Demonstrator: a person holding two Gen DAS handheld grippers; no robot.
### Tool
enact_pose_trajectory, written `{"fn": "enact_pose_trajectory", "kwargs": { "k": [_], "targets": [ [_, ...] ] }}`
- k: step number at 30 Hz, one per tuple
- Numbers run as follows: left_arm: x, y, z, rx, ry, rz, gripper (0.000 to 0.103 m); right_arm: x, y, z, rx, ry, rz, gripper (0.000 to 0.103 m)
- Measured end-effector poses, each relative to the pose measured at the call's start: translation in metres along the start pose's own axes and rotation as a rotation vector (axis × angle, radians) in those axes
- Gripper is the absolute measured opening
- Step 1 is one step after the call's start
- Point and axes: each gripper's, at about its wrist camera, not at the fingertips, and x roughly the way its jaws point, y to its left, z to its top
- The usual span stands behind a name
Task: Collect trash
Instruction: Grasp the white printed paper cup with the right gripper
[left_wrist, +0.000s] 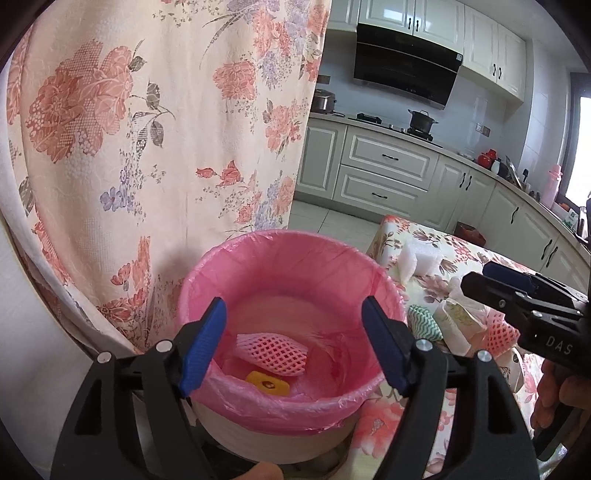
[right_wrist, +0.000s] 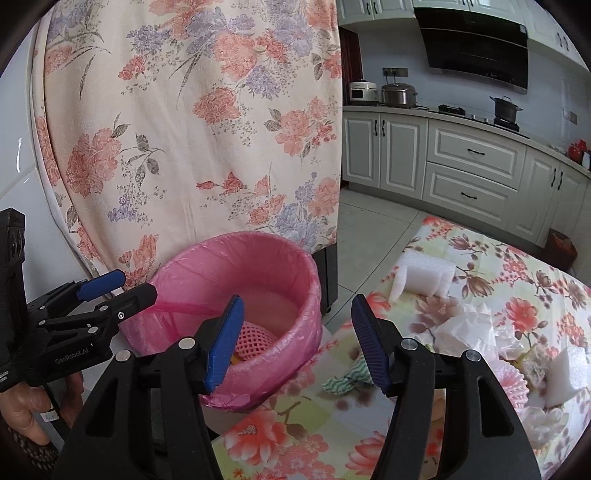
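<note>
Gaping empty over the table edge, the right gripper (right_wrist: 297, 341) is sitting nearest the green wrapper (right_wrist: 345, 380) lying just right of the bin (right_wrist: 236, 280), while the left gripper (left_wrist: 293, 343) is hanging wide over it.

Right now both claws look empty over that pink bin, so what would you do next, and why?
Probably swing the right gripper toward the green-striped scrap on the floral table and close on it. Both grippers stand open and hold nothing, a pink foam net already lies in the bin, and that scrap looks like the nearest trash left.
</note>
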Motion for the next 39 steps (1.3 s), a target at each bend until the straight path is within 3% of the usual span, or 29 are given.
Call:
{"fn": "enact_pose_trajectory", "kwargs": {
  "k": [8, 24, 31, 39],
  "targets": [
    [-0.001, -0.034, -0.004, 0.050, 0.001, -0.066, 0.079, -0.037, -0.041, -0.019, 0.034, -0.024, -0.107, 0.063],
    [0.005, -0.108, -0.023, 0.151, 0.035, -0.190, 0.086, -0.082, -0.132, -0.087, 0.187, 0.016, -0.281, 0.071],
    [0.014, -0.130, -0.033, 0.173, 0.062, -0.243, 0.086, -0.073, -0.152, -0.117, 0.258, 0.078, -0.283, 0.073],
    [0.027, -0.149, -0.044, 0.192, 0.096, -0.283, 0.086, -0.054, -0.148, -0.130, 0.248, 0.131, -0.273, 0.074]
  ]
}}
